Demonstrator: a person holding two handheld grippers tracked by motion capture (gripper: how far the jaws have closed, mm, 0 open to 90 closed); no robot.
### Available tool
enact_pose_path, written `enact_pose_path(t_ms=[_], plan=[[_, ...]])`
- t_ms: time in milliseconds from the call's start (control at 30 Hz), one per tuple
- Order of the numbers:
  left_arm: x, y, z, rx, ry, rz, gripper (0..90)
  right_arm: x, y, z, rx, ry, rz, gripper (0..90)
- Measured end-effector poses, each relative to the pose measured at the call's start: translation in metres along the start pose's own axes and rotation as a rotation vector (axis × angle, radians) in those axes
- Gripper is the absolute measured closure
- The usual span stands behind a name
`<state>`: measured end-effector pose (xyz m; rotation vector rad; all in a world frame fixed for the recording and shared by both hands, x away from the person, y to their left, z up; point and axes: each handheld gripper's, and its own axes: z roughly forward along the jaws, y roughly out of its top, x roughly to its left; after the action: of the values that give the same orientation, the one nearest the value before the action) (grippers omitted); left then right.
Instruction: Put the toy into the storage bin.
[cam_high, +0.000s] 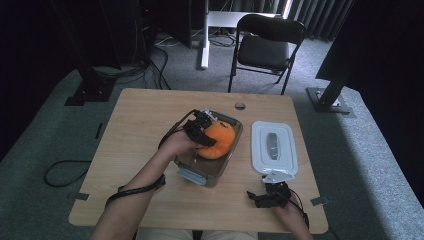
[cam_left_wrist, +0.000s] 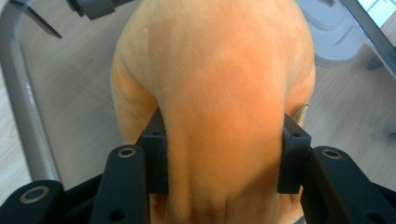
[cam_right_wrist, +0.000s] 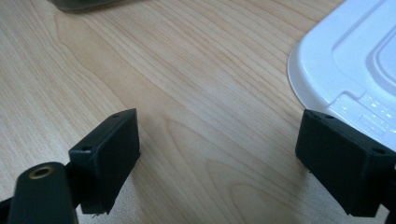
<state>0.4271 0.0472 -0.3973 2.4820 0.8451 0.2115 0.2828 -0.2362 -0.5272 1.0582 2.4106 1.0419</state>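
Note:
An orange plush toy (cam_high: 220, 140) lies in a clear plastic box (cam_high: 231, 156) at the table's middle. My left gripper (cam_high: 204, 134) is shut on the orange plush toy (cam_left_wrist: 224, 93), whose soft body bulges between the two pads (cam_left_wrist: 158, 156). A white lid (cam_high: 273, 146) lies flat to the right of the box. Near the table's front right edge my right gripper (cam_high: 264, 196) rests low and open, its jaws spread wide over bare wood (cam_right_wrist: 219, 154), with the white lid's corner (cam_right_wrist: 345, 60) beside one pad.
The wooden table (cam_high: 140, 125) has free room on its left half and along the back. A black folding chair (cam_high: 267, 47) stands behind the table. A small round grommet (cam_high: 240, 106) sits near the far edge.

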Motion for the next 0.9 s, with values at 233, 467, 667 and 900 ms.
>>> enact_pose_path(t_ms=[233, 467, 667, 900], plan=[[0.0, -0.001, 0.006, 0.024, 0.008, 0.021, 48.2, 0.0, 0.0, 0.0, -0.001, 0.0, -0.001, 13.2], [-0.001, -0.001, 0.01, 0.059, 0.022, 0.026, 43.9, 0.0, 0.0, 0.0, -0.001, 0.0, -0.001, 13.3], [-0.011, 0.0, 0.015, 0.098, 0.049, 0.083, 30.6, 0.0, 0.0, 0.0, 0.0, 0.0, -0.001, 13.2], [-0.012, 0.001, 0.016, 0.117, 0.041, 0.078, 27.5, 0.0, 0.0, 0.0, 0.0, 0.0, 0.0, 13.2]])
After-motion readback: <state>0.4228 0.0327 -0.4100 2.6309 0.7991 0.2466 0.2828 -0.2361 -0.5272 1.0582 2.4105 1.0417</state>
